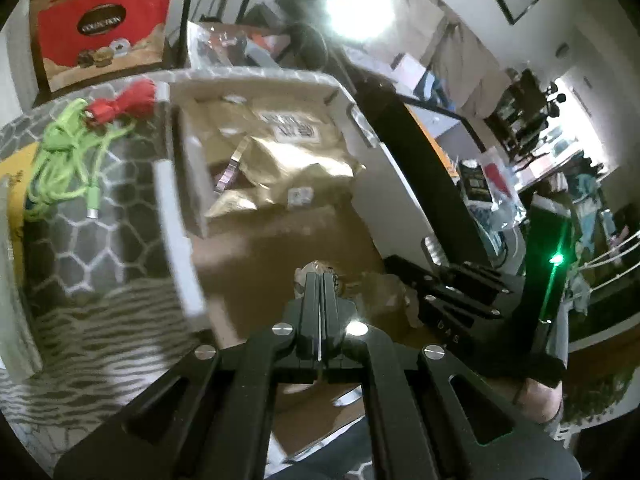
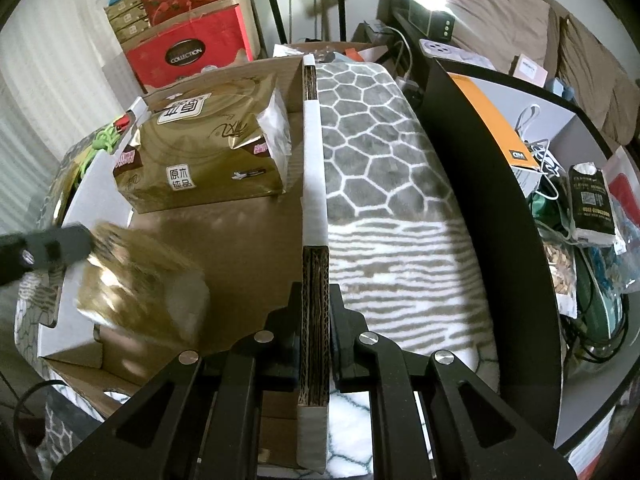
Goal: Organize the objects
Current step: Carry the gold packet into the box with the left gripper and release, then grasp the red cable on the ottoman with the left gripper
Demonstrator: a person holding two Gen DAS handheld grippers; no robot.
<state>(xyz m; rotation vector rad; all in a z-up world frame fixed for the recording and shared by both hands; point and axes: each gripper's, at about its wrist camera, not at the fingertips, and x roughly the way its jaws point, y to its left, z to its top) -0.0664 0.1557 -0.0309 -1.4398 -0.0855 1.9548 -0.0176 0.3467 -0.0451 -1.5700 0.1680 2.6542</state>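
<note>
Cardboard box wall [image 2: 314, 216] clamped in the right tongs [image 2: 314, 312] — left tongs [image 1: 321, 284] grip a gold tissue pack [image 2: 140, 276].

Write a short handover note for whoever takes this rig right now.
Left gripper: shut on a gold tissue pack, held over the near end of the cardboard box.
Right gripper: shut on the box's right wall, steadying it.
Done: one gold tissue pack already lies at the box's far end.
Left: set the held pack down in the box and release. A green cord and a red item lie outside the box on the patterned blanket.
</note>
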